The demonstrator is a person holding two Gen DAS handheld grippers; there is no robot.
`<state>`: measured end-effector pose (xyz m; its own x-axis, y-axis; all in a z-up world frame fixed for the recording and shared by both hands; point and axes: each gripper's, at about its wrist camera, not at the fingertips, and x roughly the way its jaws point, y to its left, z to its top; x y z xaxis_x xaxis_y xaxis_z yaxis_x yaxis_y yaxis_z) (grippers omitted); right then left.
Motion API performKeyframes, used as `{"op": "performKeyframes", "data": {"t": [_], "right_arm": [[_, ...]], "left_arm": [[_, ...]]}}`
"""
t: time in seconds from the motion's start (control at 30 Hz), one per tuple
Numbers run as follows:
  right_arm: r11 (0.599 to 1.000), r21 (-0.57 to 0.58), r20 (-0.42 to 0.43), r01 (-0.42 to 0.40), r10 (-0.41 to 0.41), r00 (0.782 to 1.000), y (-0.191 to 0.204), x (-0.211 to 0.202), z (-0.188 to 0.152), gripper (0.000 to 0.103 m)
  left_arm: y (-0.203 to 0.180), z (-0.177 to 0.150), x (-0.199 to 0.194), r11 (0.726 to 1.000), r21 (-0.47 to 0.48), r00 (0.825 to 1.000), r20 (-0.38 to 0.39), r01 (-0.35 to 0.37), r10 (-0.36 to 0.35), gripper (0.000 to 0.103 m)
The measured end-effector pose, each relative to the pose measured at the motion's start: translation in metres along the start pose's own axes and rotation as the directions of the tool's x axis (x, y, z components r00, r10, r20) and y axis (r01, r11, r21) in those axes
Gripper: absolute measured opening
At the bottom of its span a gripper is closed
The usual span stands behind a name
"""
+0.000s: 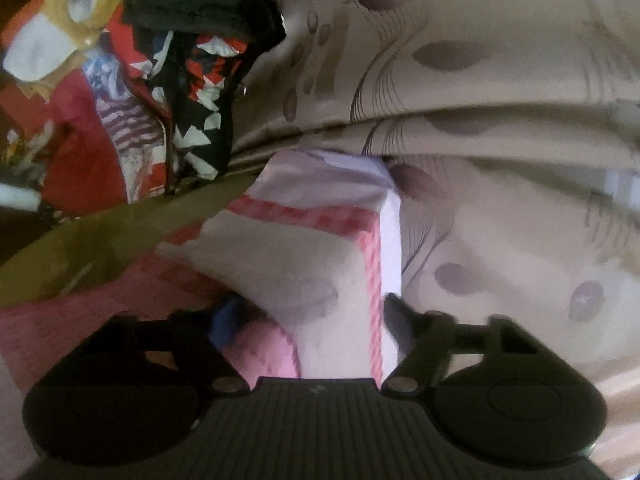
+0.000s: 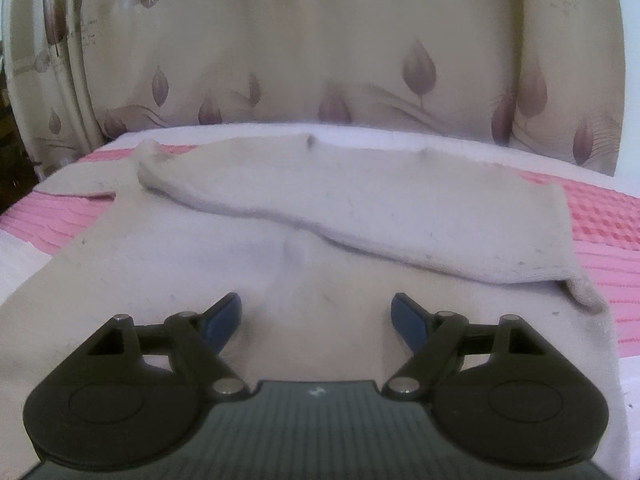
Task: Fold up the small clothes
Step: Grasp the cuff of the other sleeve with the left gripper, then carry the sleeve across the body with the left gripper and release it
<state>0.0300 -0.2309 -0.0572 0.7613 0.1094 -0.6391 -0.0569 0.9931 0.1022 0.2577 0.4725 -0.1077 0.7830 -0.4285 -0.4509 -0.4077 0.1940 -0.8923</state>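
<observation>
while the white sock (image 2: 360,208) lies flat on the pink-and-white towel (image 2: 600,216), the right gripper (image 2: 316,320) hovers just before it, fingers wide and empty; the left gripper (image 1: 316,320) shows cloth between half-closed fingers, grip uncertain; next: pinch one sock end to fold.

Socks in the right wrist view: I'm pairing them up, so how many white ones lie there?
2. One sock lies slantwise across the far side; the other sock lies flat under it, reaching the right gripper. More may be hidden.

Dim, soft blur, fisheye-warped edges.
</observation>
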Motion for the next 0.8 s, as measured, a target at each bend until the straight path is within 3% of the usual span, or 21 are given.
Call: {"op": "performKeyframes", "data": {"t": [0.03, 0.1, 0.23, 0.4, 0.6, 0.8], "right_arm": [[1.0, -0.004, -0.005, 0.004, -0.004, 1.0, 0.001, 0.001, 0.0, 0.083], [1.0, -0.01, -0.012, 0.009, -0.009, 1.0, 0.002, 0.002, 0.0, 0.083], [1.0, -0.008, -0.01, 0.007, -0.007, 1.0, 0.002, 0.0, 0.001, 0.083], [0.999, 0.03, 0.031, -0.016, 0.016, 0.999, -0.005, -0.006, 0.0, 0.083], [0.99, 0.124, 0.092, -0.067, 0.056, 0.994, -0.023, -0.015, -0.001, 0.084], [0.968, 0.209, 0.177, -0.14, 0.104, 0.979, -0.04, -0.027, -0.004, 0.085]], "left_arm": [[0.0, -0.001, 0.001, 1.0, 0.006, 1.0, 0.03, -0.002, 0.002, 0.049], [-0.008, -0.005, -0.002, 0.998, 0.062, 0.995, 0.1, -0.017, 0.011, 0.004], [-0.045, -0.025, -0.027, 0.98, 0.198, 0.973, 0.218, 0.034, -0.078, 0.003], [-0.124, -0.073, -0.053, 0.915, 0.402, 0.96, 0.238, 0.041, -0.148, 0.003], [-0.219, -0.169, -0.068, 0.793, 0.604, 0.948, 0.197, 0.084, -0.251, 0.003], [-0.29, -0.284, -0.046, 0.659, 0.733, 0.957, 0.036, 0.171, -0.288, 0.003]]}}
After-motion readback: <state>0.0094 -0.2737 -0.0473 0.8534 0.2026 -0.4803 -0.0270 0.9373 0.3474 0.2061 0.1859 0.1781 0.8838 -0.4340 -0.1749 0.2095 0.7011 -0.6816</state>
